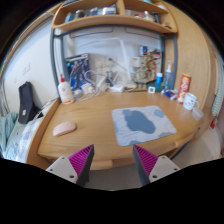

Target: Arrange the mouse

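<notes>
Gripper (113, 163) open and level above desk (95, 125), pink mouse (64, 128) ahead-left, grey mat (143, 122) ahead-right.

No legible text or labels

Wooden tabletop (100, 118) carries a pink mouse (64, 128) near one edge. A grey-blue mat (143, 123) lies flat, well apart from it. Bottles (66, 90) and clutter line the back.

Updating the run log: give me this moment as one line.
gripper: open, empty, above near desk edge | mouse: on desk, ahead-left, untouched | mouse pad: ahead-right, bare | step: approach not begun
</notes>
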The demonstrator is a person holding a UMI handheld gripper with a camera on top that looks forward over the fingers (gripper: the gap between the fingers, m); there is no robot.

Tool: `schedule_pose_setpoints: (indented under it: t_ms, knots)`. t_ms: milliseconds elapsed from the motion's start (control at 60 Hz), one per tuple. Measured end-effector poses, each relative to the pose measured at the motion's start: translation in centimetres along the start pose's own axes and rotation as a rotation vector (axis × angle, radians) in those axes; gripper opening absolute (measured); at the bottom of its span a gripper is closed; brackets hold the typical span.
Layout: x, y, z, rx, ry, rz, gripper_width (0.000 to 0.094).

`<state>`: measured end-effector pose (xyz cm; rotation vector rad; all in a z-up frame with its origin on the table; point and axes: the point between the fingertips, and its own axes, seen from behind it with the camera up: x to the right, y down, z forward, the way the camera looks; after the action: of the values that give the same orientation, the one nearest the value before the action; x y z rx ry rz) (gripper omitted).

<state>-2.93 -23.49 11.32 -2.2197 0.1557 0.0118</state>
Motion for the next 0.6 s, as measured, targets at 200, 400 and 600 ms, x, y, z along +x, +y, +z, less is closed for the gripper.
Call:
schedule_pose_setpoints:
  t_ms: [200,400,600]
  knots:
    - [-5.0,0.4,0.4,-0.087,-0.112,-0.078,0.0769]
    - [-6.7,-1.8,2.4,-0.128,-0.166,-0.095,0.0770]
    - [-5.4,-5.6,4.7,-0.143,-0.160,-0.109,0.0764]
